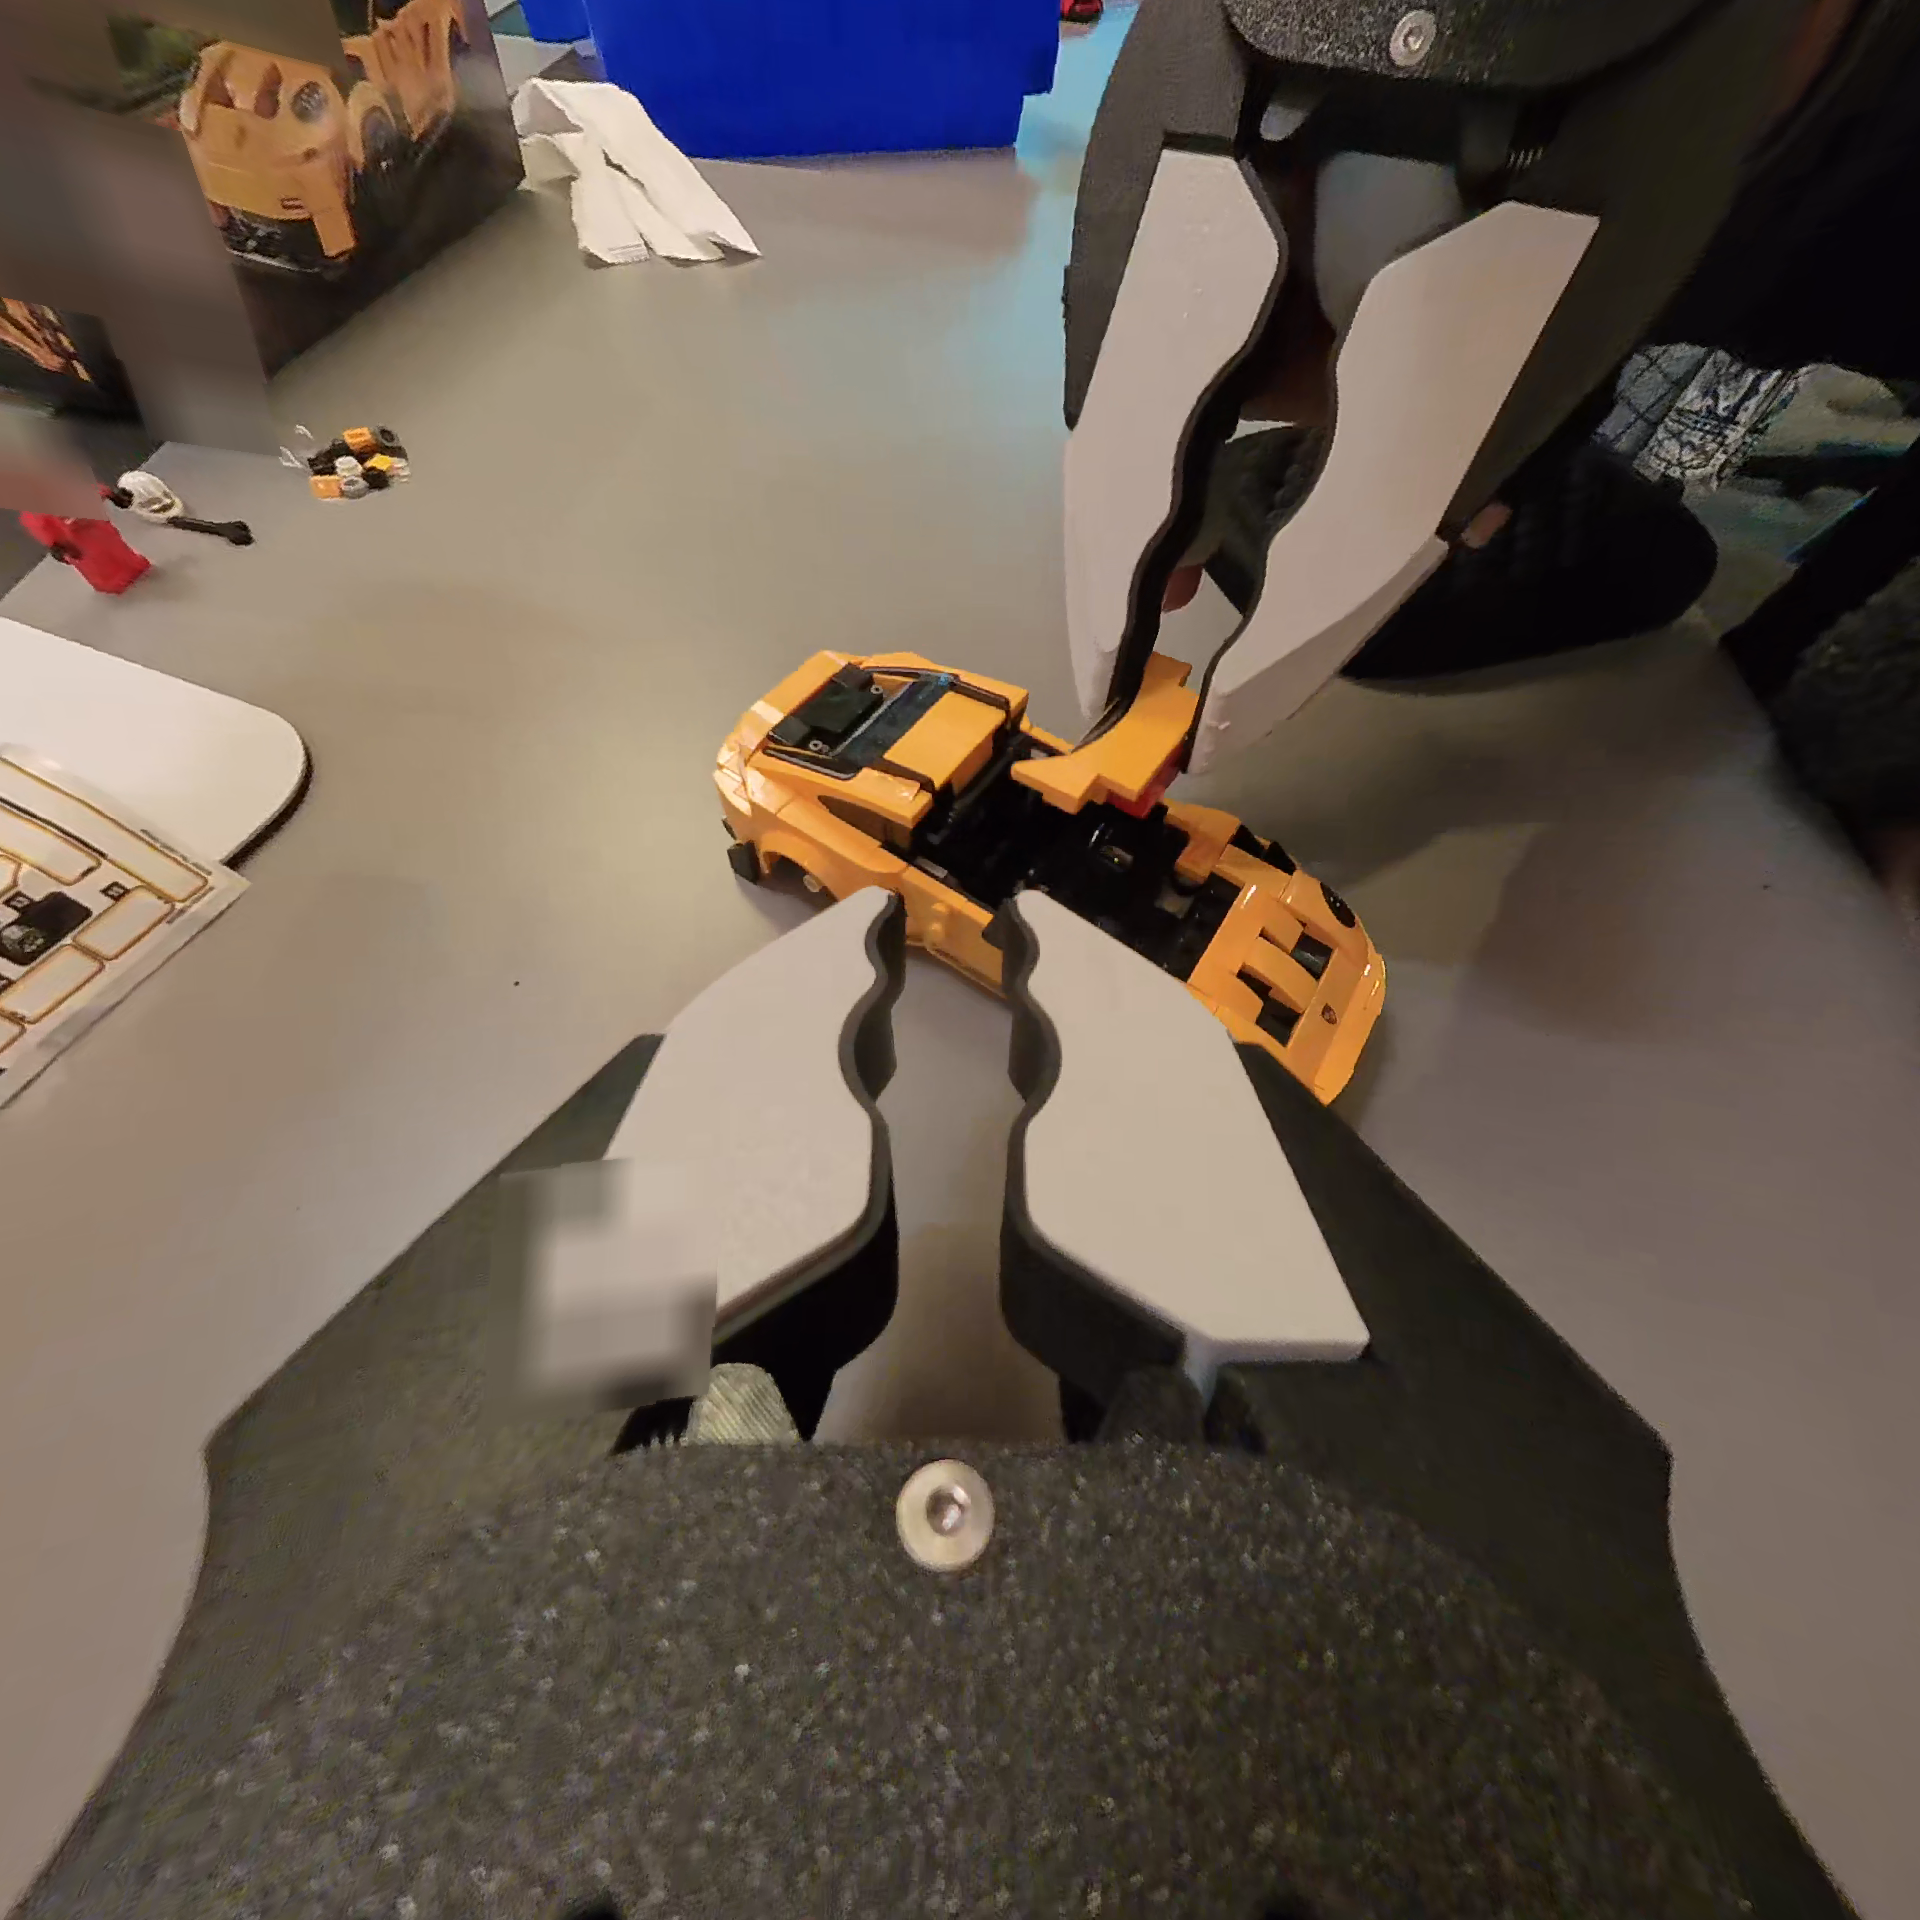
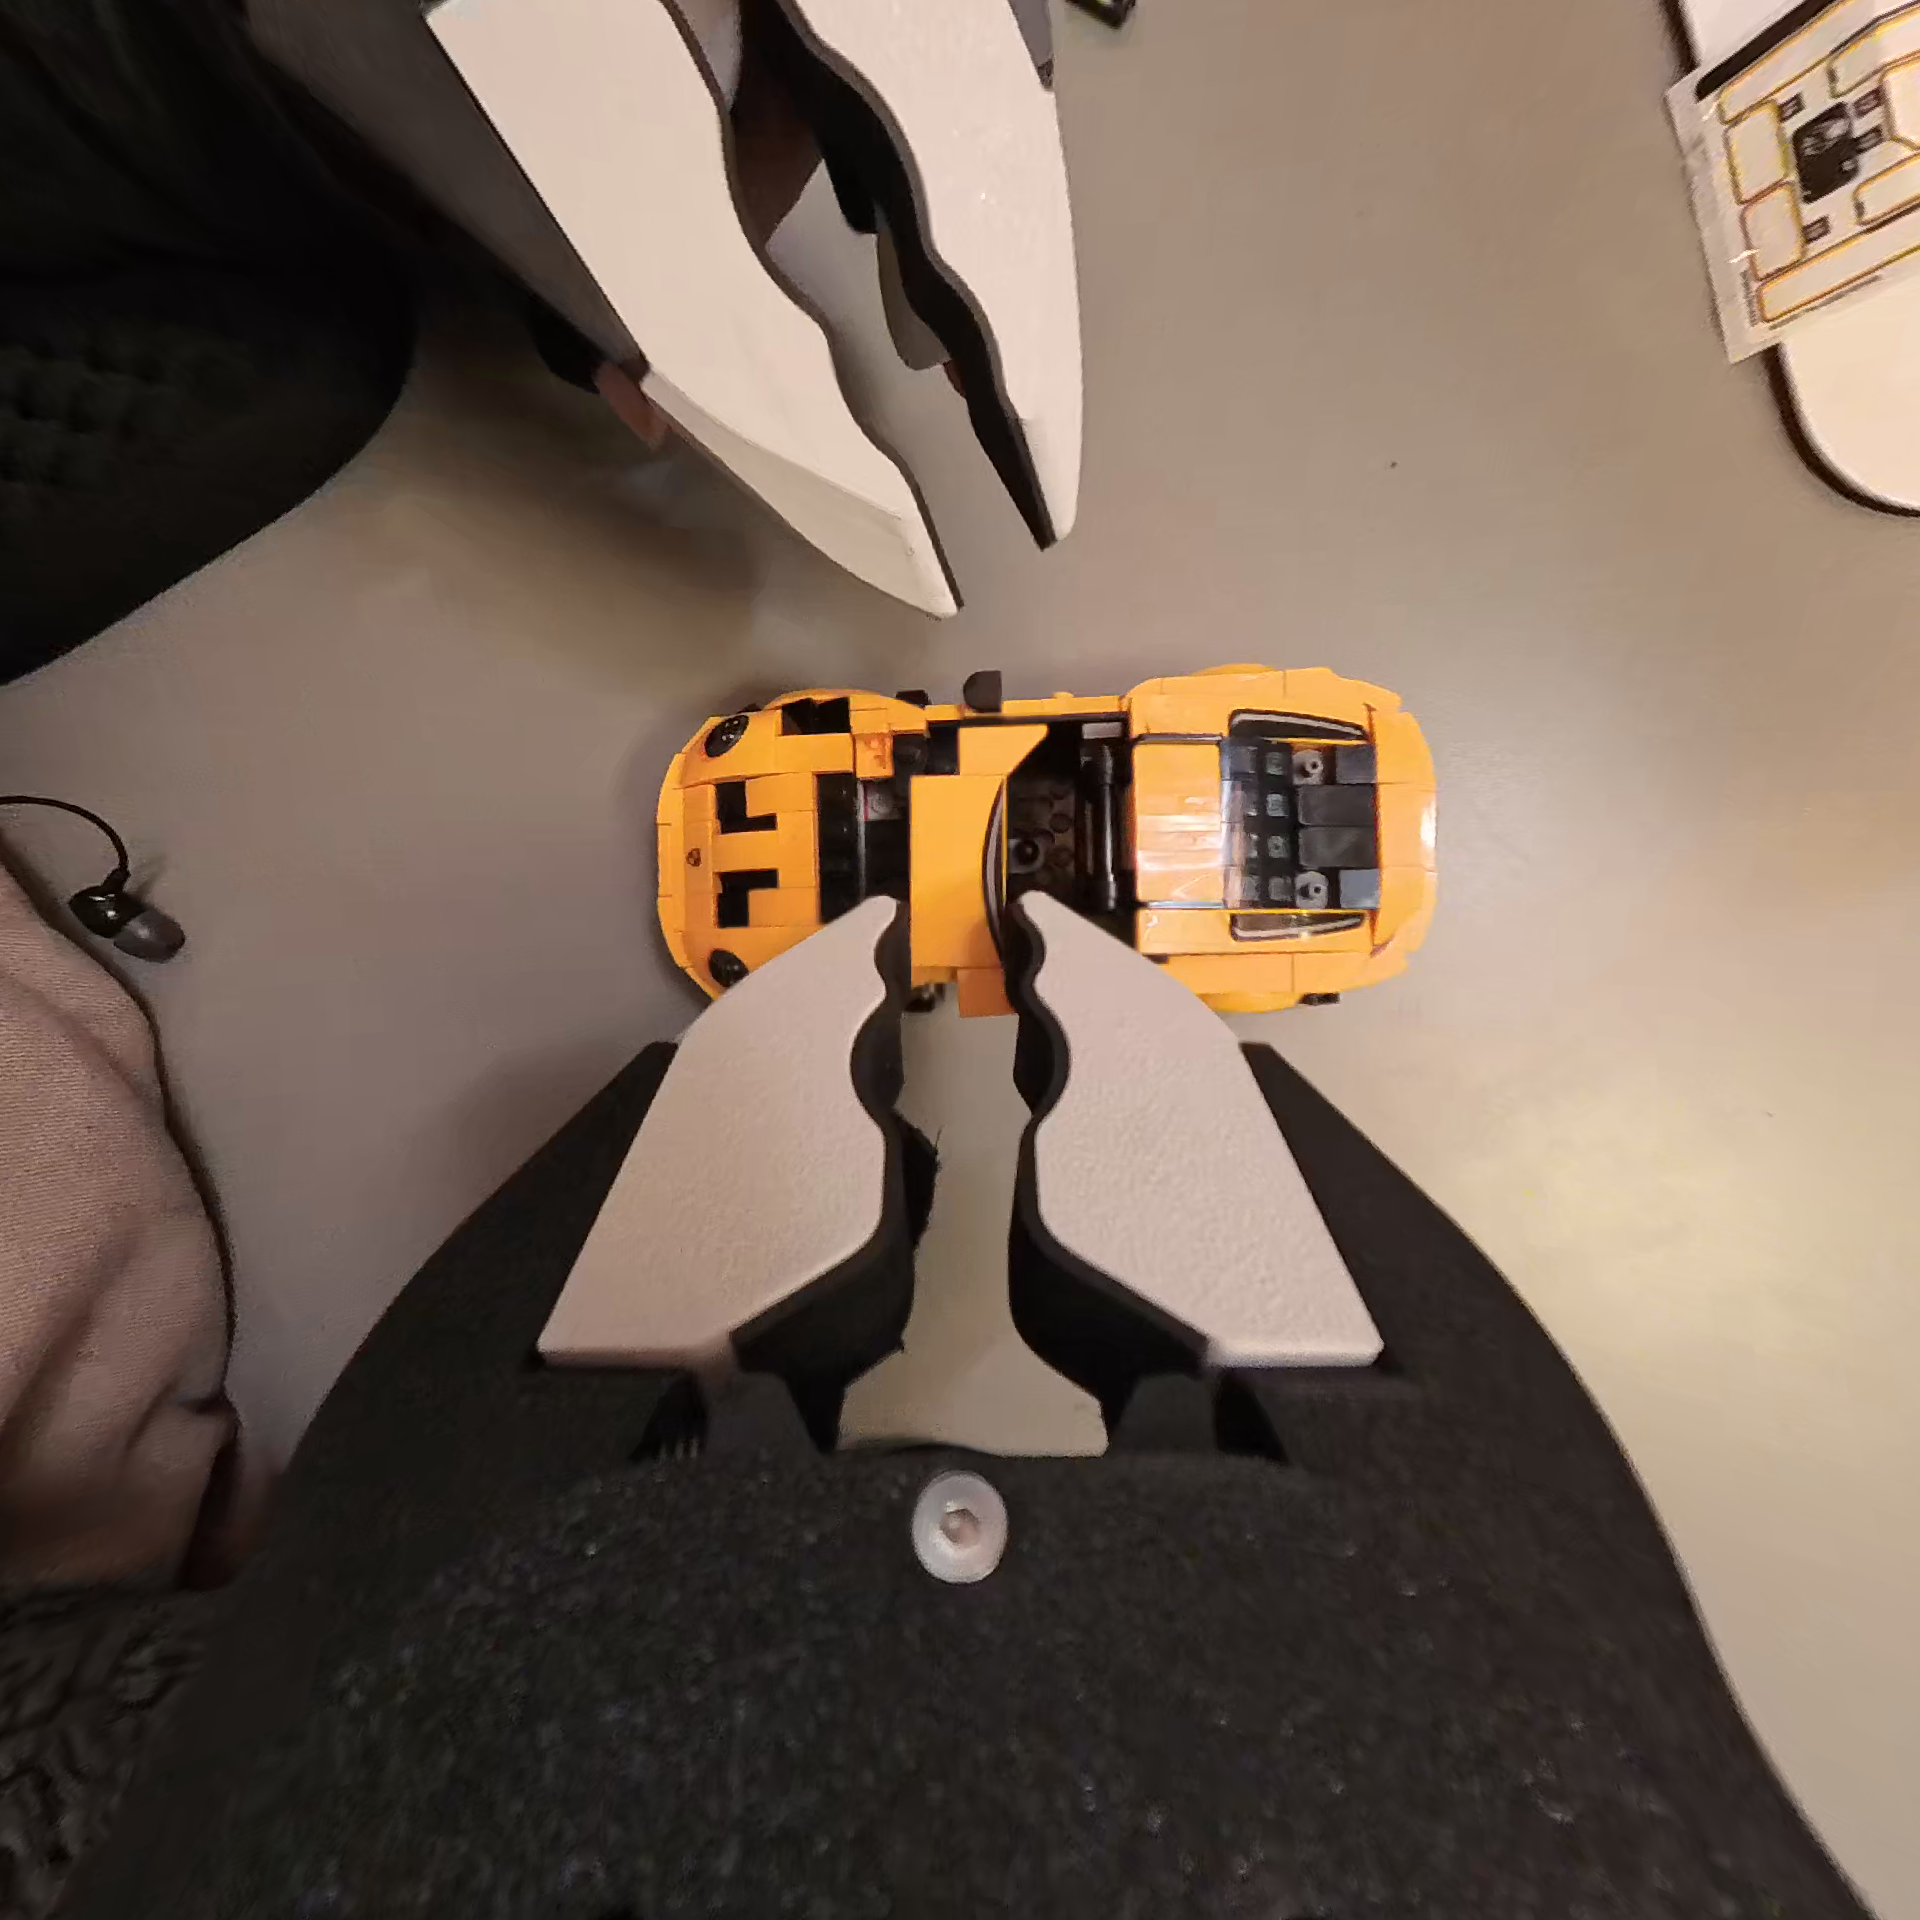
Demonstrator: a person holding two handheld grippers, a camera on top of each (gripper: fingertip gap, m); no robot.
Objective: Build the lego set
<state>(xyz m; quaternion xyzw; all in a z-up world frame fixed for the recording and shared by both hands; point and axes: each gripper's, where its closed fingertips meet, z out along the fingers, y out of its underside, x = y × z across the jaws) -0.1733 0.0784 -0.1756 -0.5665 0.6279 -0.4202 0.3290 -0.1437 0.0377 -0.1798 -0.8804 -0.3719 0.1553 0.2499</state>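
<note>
An orange and black lego car [image 1: 831,810] stands on the grey table, its cockpit open on top. My right gripper [image 2: 954,912] is shut on an orange roof piece [image 2: 945,831] and holds it tilted over the cockpit. In the left wrist view that gripper [image 1: 1153,732] comes down from the upper right with the roof piece [image 1: 1132,727] between its tips. My left gripper [image 1: 953,909] is open and empty, its tips just at the car's near side. It also shows in the right wrist view [image 2: 997,571], just beyond the car [image 2: 1174,810].
The set's box [image 1: 312,156], a white paper bag [image 1: 634,177] and a blue bin [image 1: 821,62] stand at the back. A small pile of loose pieces [image 1: 358,473] and a red figure part [image 1: 88,545] lie left. A sticker sheet [image 2: 1808,177] rests on a white tray [image 2: 1860,436]. The tips of one gripper are about 6 centimeters away from the tips of the other.
</note>
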